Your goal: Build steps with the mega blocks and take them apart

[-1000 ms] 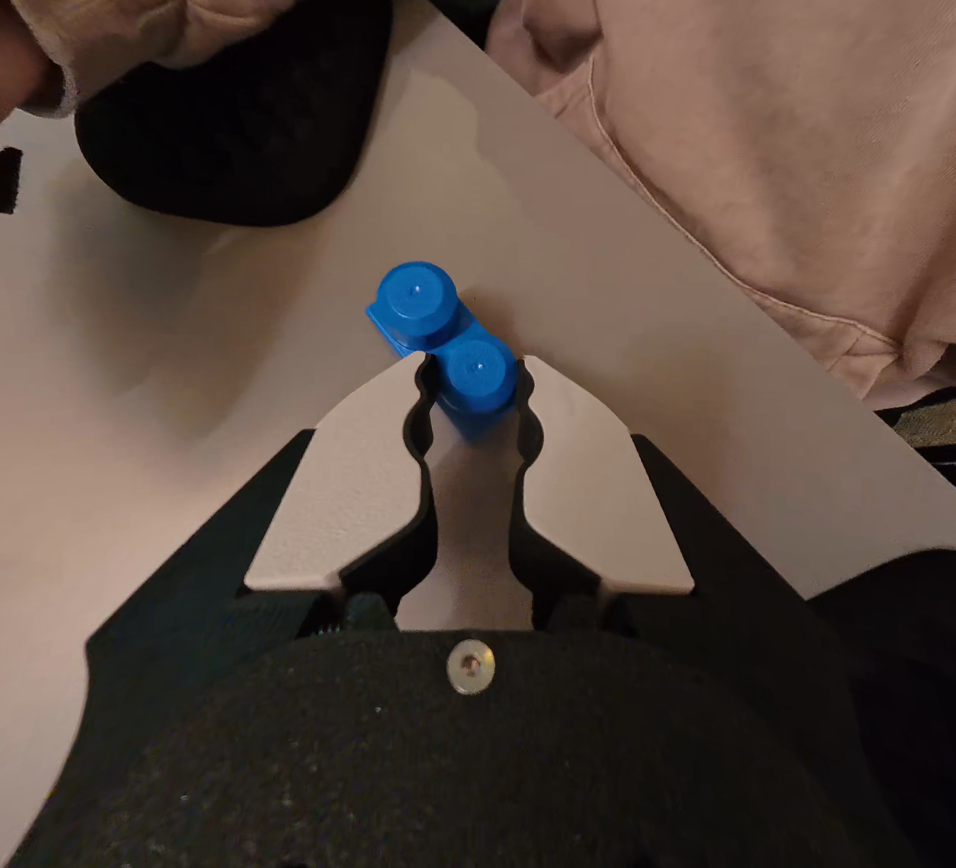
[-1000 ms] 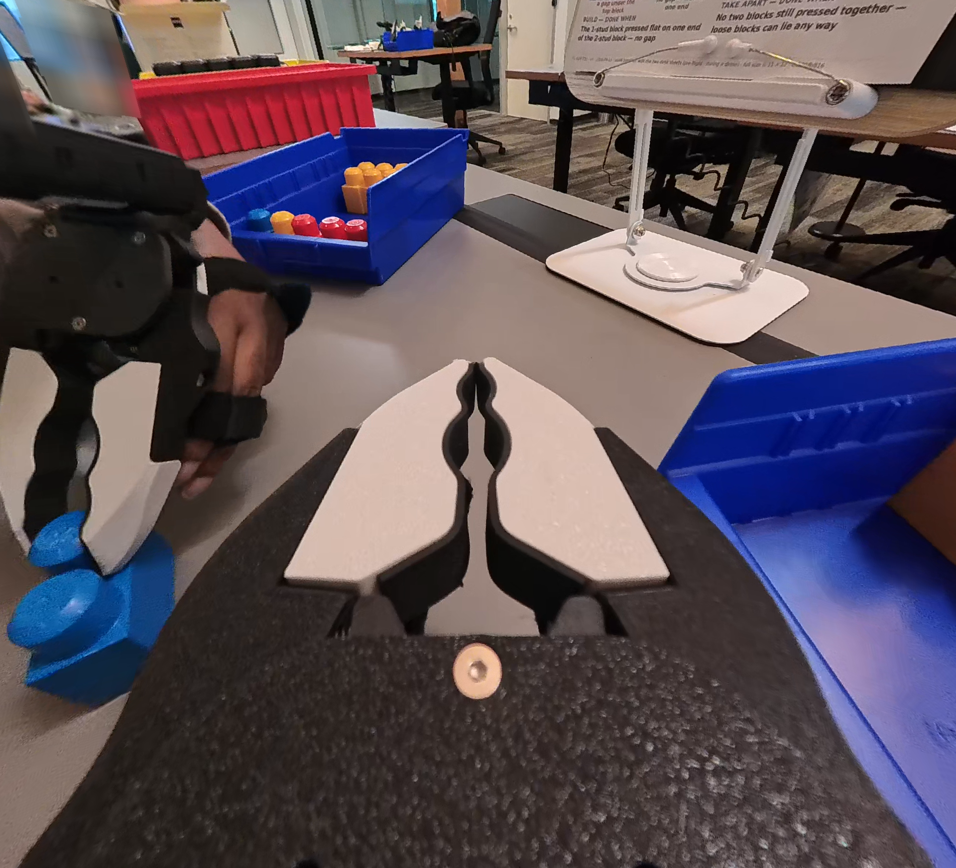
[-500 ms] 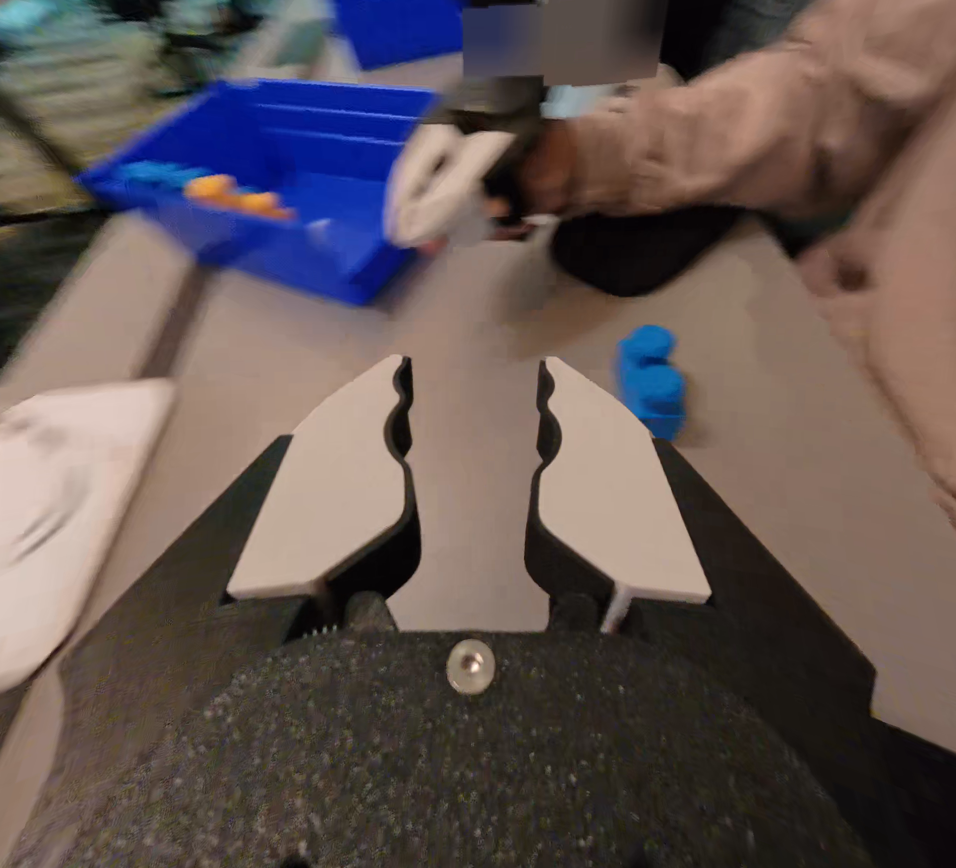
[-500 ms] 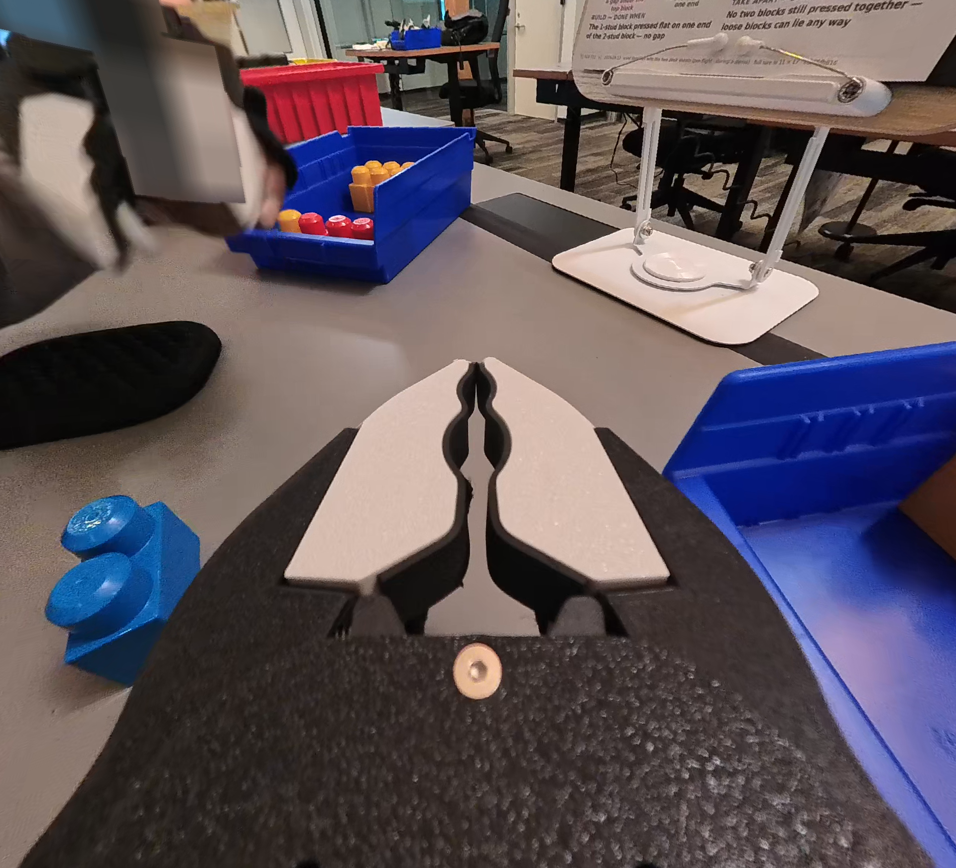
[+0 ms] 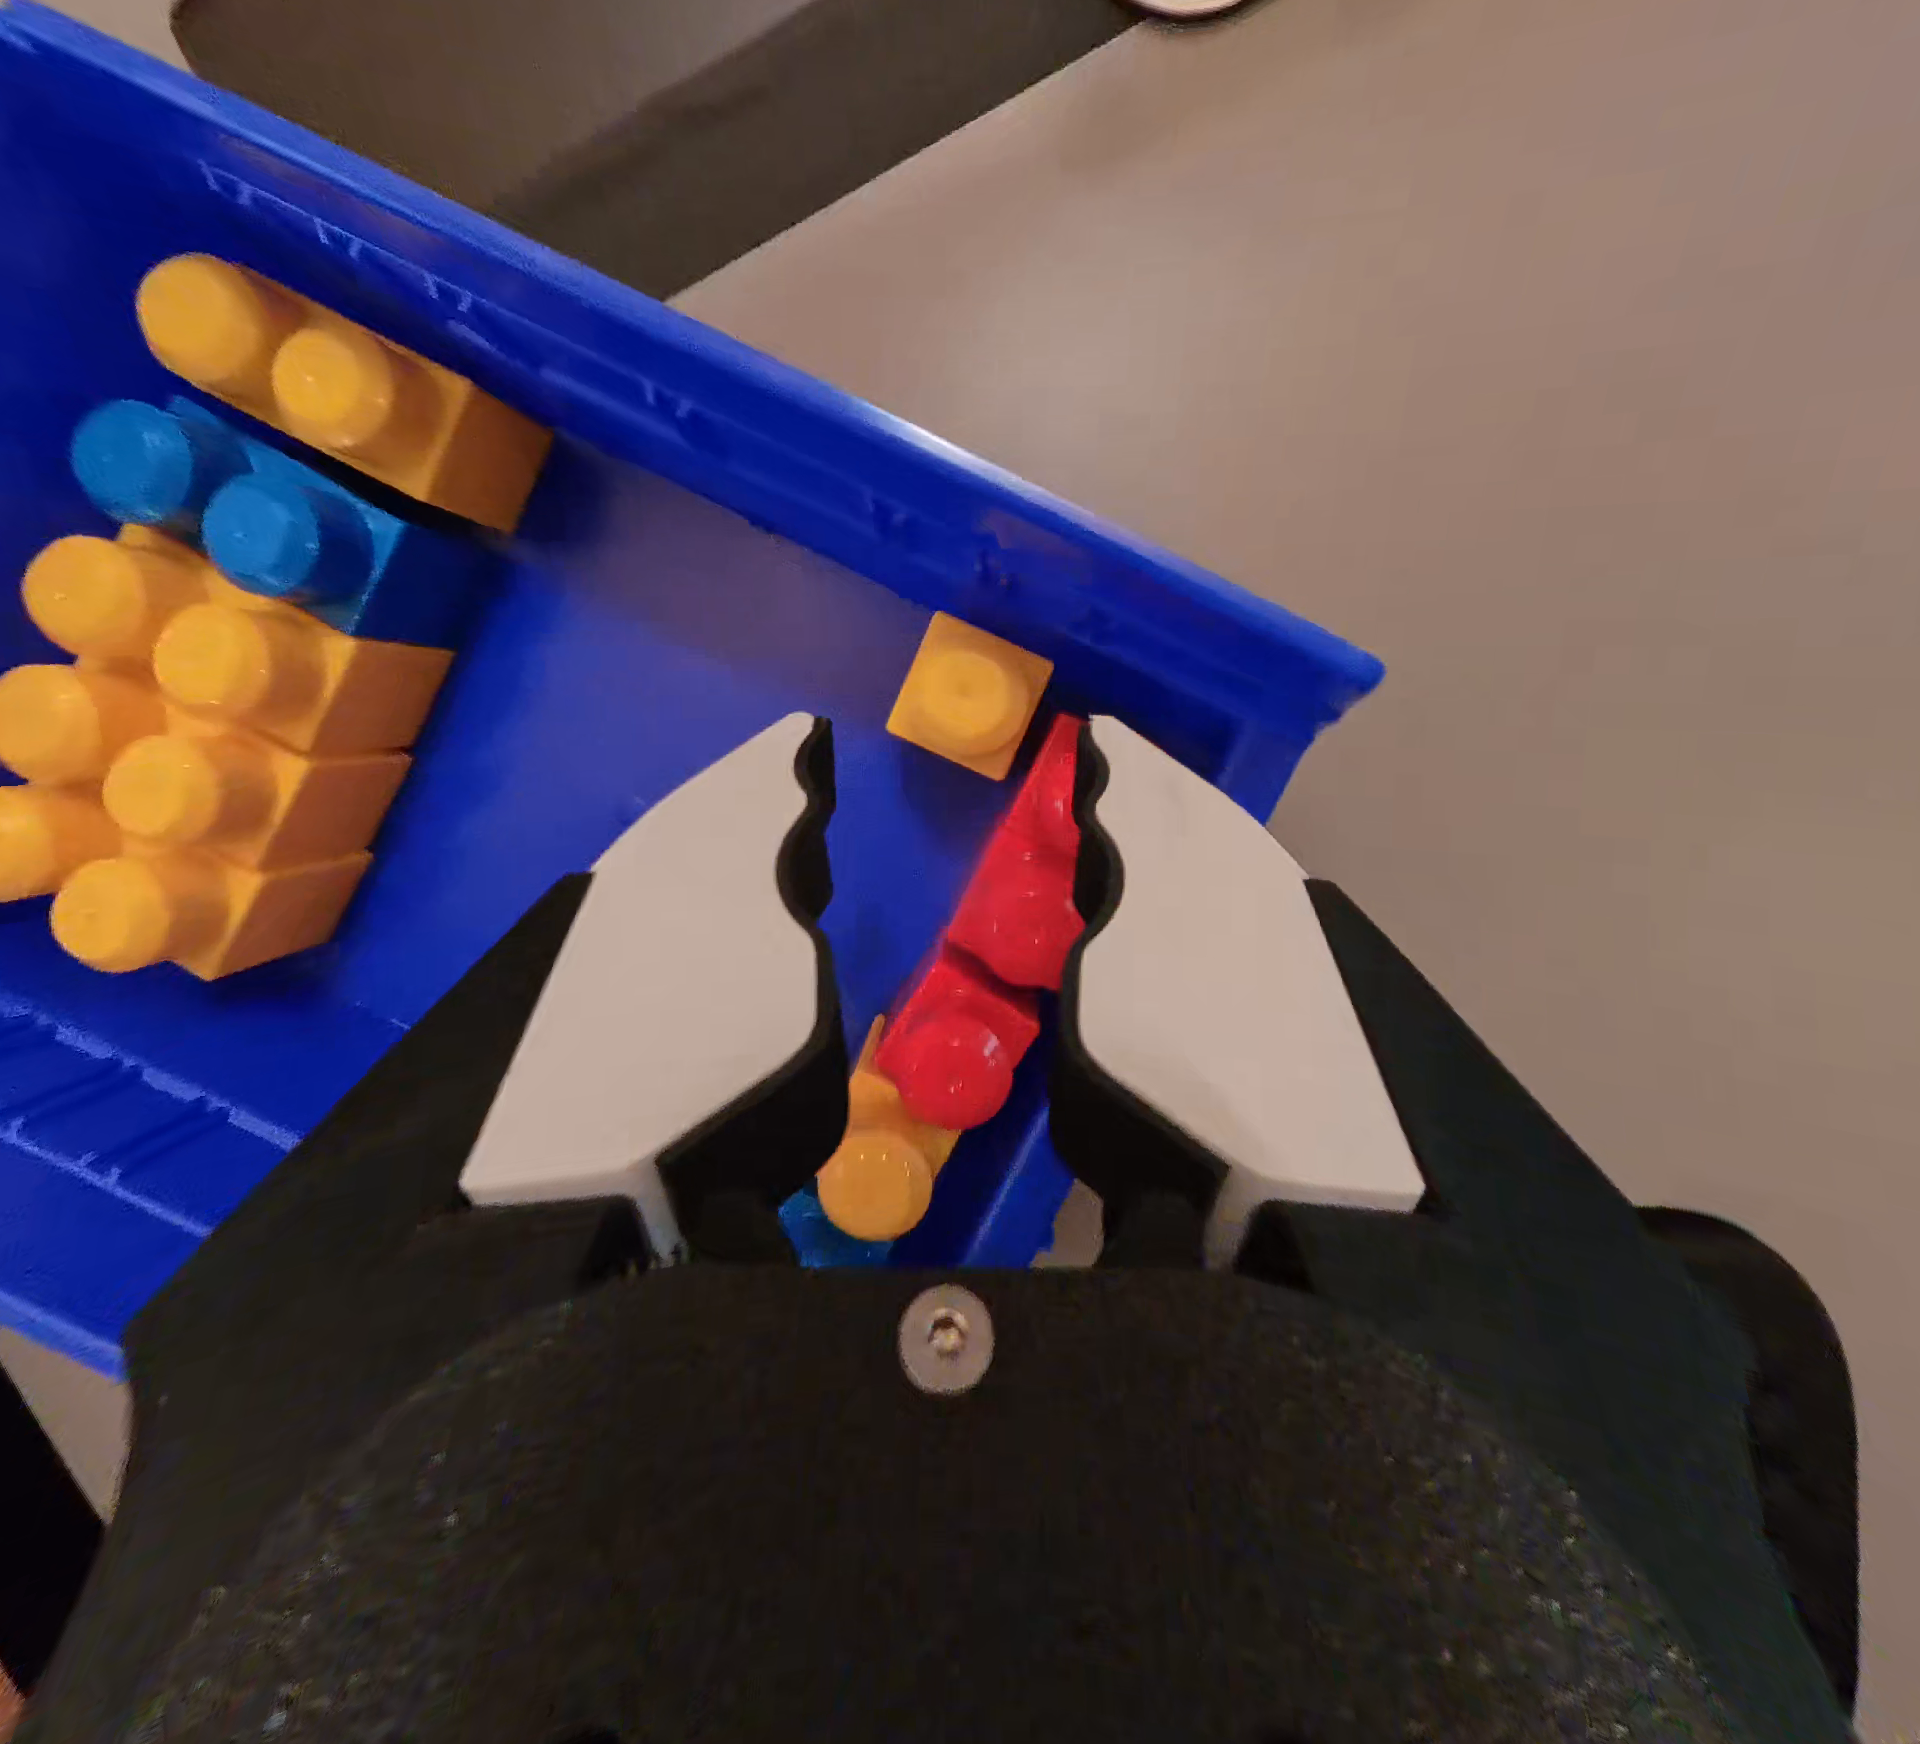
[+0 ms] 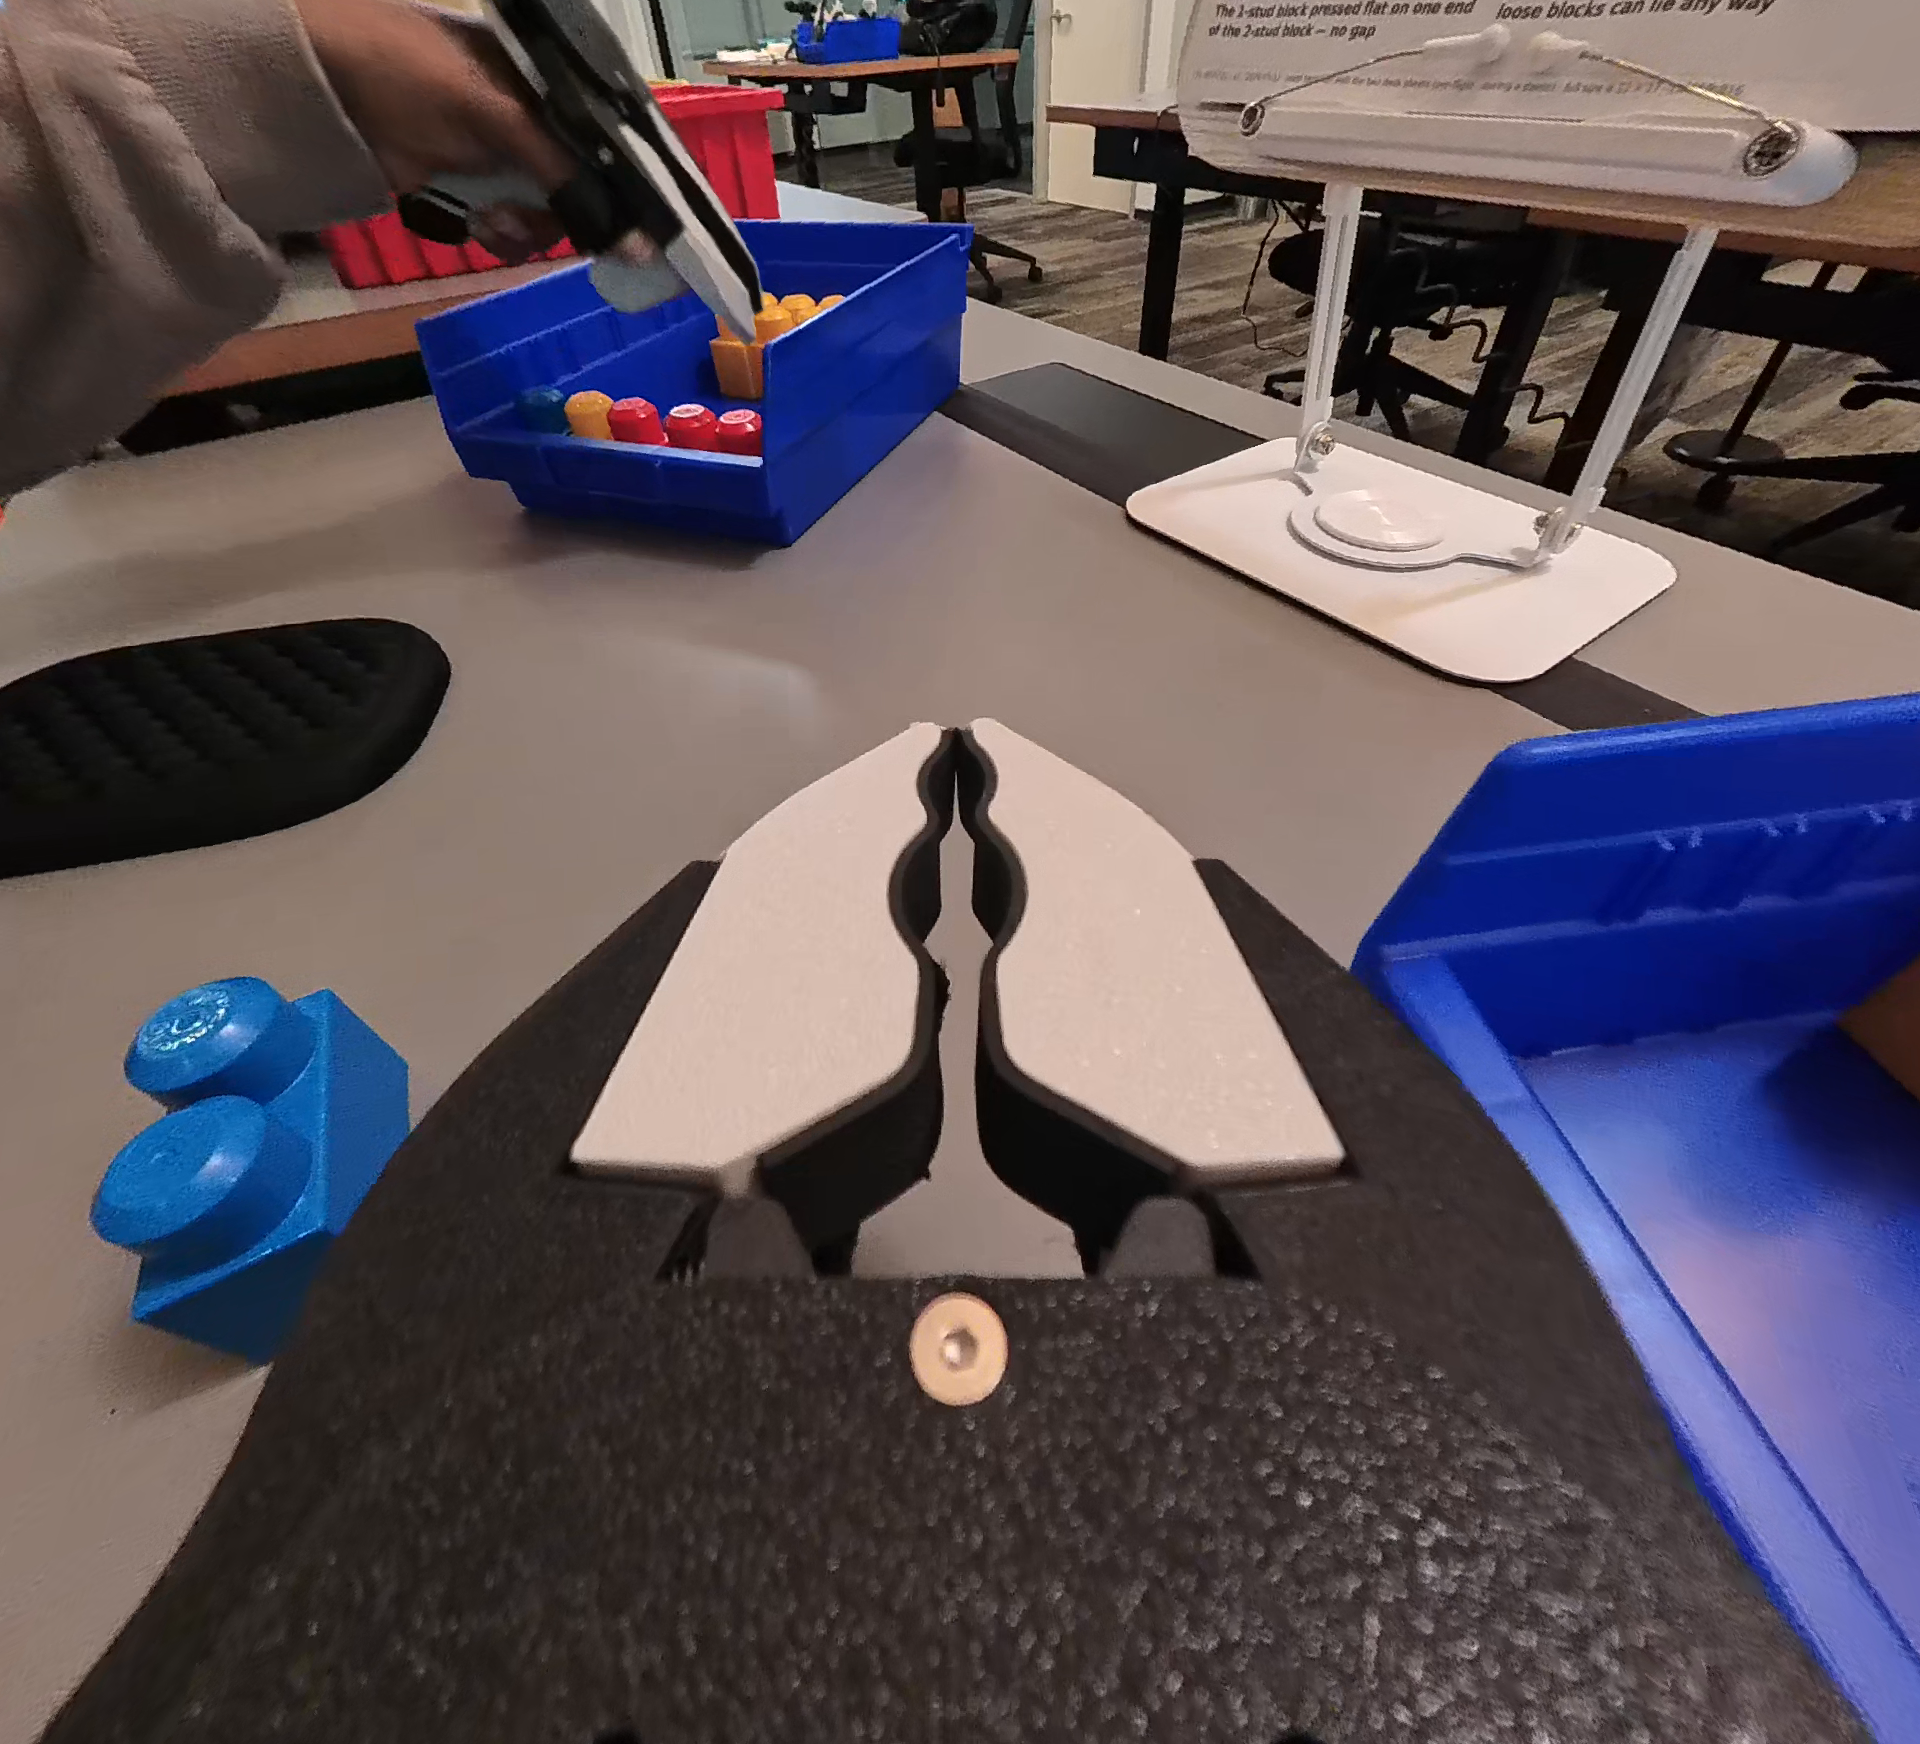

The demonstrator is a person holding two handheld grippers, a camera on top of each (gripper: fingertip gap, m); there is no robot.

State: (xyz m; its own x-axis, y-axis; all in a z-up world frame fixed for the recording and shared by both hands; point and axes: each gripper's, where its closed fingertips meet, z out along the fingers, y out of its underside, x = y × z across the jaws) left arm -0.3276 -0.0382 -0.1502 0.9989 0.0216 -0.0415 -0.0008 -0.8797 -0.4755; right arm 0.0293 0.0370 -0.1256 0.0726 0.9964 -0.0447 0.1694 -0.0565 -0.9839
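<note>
Bin [image 5: 727,447]: blue, holding yellow blocks [image 5: 239,790], a blue block [image 5: 281,531] and red blocks [image 5: 1023,905]. Loose two-stud block [image 6: 244,1164] on table: blue; table [image 6: 831,634] grey. Pad [image 6: 197,738]: black, dimpled pattern; stand base [image 6: 1403,562]: white.

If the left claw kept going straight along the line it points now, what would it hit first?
Most likely the single-stud yellow block in the blue bin, which sits just ahead of the open left claw, or the red blocks by its right finger. Depth is unclear, so which comes first is uncertain.
</note>
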